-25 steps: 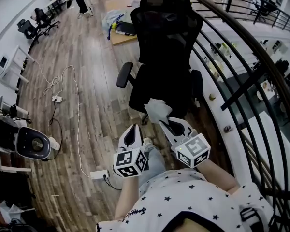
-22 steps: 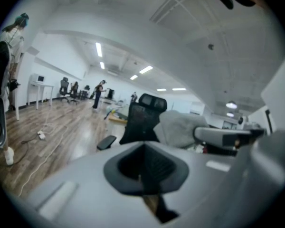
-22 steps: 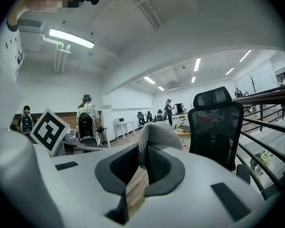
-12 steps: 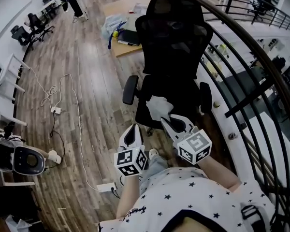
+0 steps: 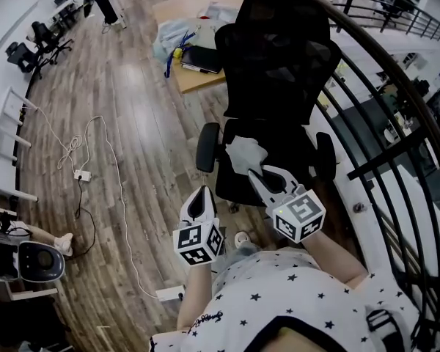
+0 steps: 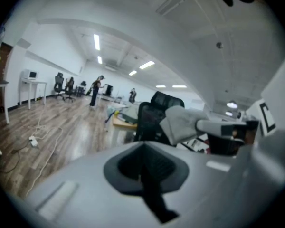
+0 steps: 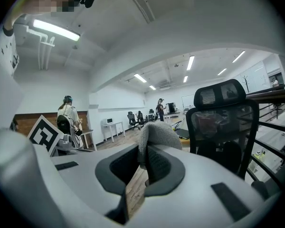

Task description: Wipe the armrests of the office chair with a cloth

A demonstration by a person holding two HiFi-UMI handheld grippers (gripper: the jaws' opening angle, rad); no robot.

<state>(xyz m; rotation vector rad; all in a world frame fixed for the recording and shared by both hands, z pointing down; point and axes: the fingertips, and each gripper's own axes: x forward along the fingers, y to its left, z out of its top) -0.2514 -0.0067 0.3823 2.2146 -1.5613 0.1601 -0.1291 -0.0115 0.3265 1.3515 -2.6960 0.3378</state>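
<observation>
— What lies furthest left?
— A thin white cable [image 5: 118,182] trails over the brown wood-plank floor [image 5: 139,101] to a small white power strip [image 5: 81,174].
— And the left gripper [image 5: 199,195]?
— It hangs over the floor, just beside the chair's seat. In its own view its jaws are pressed together with nothing between them.
— Where is the cloth?
— The pale grey crumpled cloth [image 5: 246,155] is pinched between the jaws of the right gripper [image 5: 255,173]. Its bunched top bulges above them. In the head view it sits over the seat, between the two armrests and touching neither.
— Describe the chair.
— It is a black mesh office chair [image 5: 279,57], upright, with a tall back and a headrest, and its seat faces the person. The left-hand black padded armrest [image 5: 207,147] is near the left gripper. The right-hand black padded armrest [image 5: 325,155] lies beyond the right gripper.
— And further right?
— A curved black metal railing [image 5: 381,123] runs close beside the chair.
</observation>
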